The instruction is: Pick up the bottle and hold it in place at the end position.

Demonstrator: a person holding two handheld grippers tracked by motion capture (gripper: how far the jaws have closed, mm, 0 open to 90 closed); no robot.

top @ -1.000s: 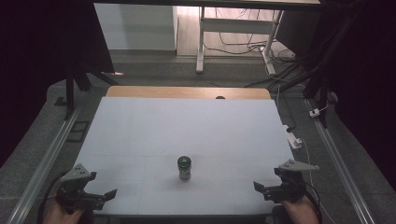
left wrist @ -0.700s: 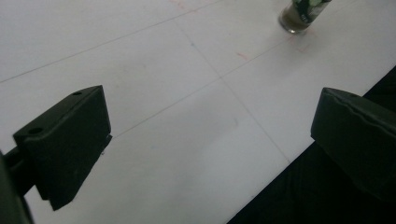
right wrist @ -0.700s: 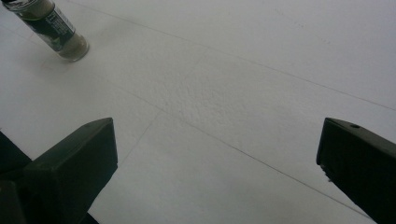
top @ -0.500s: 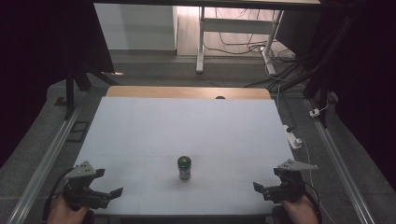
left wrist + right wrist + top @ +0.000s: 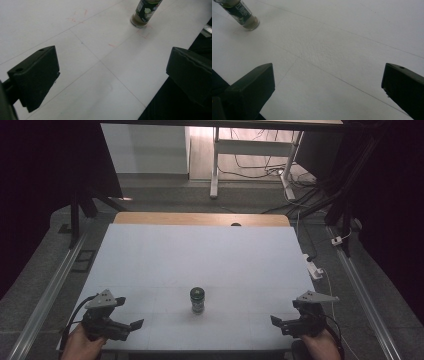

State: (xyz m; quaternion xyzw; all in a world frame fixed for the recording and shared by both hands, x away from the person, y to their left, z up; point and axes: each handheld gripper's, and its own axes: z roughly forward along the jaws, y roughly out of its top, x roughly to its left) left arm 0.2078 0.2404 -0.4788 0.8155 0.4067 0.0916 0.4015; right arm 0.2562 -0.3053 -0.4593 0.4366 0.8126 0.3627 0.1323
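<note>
While our left gripper (image 5: 131, 326) and right gripper (image 5: 278, 322) hovered over the near corners of the table (image 5: 150, 255), both with jaws spread wide and holding nothing, the spice jar (image 5: 197, 300) stood upright between them near the front edge, well apart from either. We judged the step in hand to be the approach to the jar, and to do it well we thought one gripper should come in low and level, jaws kept wide until they flanked the body below the cap, then close squarely across the round sides so that the jar would not tip or roll away. It looked like smooth glass, a slim cylinder with a dark cap, a dark glossy label and pale powder showing at its base (image 5: 140, 20); such a surface would likely be slippery. The table was a matte white sheet, faintly grained, ruled with thin lines and small reddish marks.
</note>
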